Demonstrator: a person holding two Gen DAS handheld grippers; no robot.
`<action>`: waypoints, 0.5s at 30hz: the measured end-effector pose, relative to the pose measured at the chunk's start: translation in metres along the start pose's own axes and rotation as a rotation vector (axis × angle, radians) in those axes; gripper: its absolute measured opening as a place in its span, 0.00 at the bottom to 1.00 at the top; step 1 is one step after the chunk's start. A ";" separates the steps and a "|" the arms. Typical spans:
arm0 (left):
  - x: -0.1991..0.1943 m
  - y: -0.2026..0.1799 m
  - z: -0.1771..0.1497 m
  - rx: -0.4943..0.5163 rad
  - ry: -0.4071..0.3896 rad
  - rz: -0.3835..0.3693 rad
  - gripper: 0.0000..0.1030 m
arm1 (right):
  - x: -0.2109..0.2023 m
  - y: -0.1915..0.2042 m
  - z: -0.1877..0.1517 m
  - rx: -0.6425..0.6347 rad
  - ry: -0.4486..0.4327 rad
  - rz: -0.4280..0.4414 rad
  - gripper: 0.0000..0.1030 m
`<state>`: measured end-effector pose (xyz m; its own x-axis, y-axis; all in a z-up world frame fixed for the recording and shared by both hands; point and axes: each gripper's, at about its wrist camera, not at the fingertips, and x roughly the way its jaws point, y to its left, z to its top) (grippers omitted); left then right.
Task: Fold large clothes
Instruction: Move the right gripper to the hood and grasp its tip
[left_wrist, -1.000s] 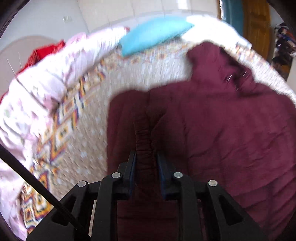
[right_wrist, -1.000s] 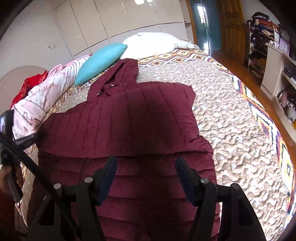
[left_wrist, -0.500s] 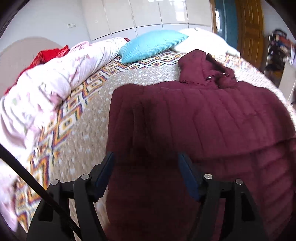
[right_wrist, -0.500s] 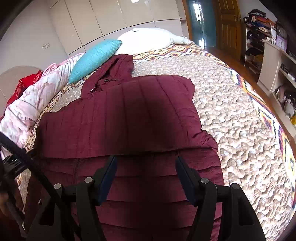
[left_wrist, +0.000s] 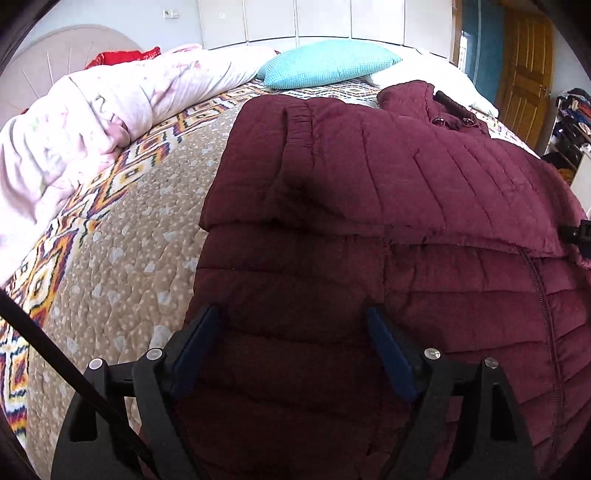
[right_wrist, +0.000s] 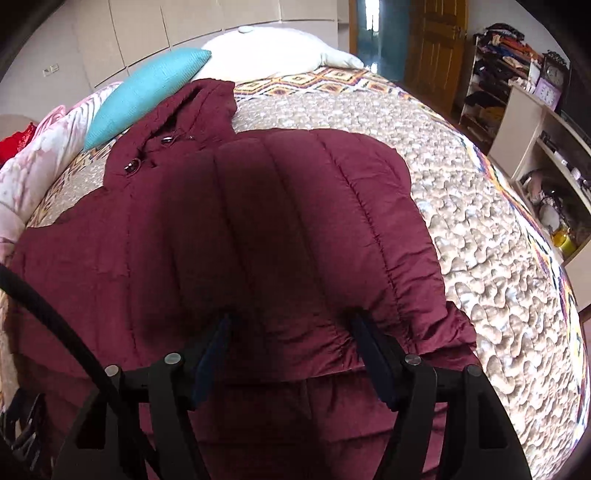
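A maroon quilted hooded jacket lies spread on the bed, both sleeves folded across its body. My left gripper hovers over the jacket's lower left part, its jaws opening, with only flat fabric beneath and nothing pinched. In the right wrist view the jacket fills the middle, its hood pointing toward the pillows. My right gripper hangs over the folded right sleeve near its cuff, jaws opening, not pressing on the cloth. The right gripper's tip shows at the far right edge of the left wrist view.
The patterned quilt covers the bed. A pink rolled duvet lies on the left, a turquoise pillow and a white pillow at the head. Shelves with clutter stand on the right beside a wooden door.
The left gripper let go of the maroon sleeve cuff it pinched, opened wide and drew back toward the jacket's lower part. The right gripper came closer over the folded sleeve.
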<state>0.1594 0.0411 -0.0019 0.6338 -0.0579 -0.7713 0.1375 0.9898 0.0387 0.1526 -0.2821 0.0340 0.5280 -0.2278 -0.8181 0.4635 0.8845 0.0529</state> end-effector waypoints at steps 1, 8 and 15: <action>0.000 -0.001 0.000 -0.003 -0.002 -0.003 0.80 | 0.000 0.003 -0.001 -0.010 -0.010 -0.018 0.73; 0.001 0.004 0.000 -0.019 -0.004 -0.023 0.80 | -0.026 0.007 -0.005 -0.090 0.030 -0.028 0.73; 0.001 0.003 0.001 -0.019 -0.004 -0.021 0.81 | -0.102 0.021 0.002 -0.174 -0.071 0.080 0.73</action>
<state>0.1610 0.0438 -0.0020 0.6340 -0.0788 -0.7693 0.1361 0.9906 0.0107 0.1096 -0.2407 0.1198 0.6098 -0.1771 -0.7725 0.2914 0.9566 0.0107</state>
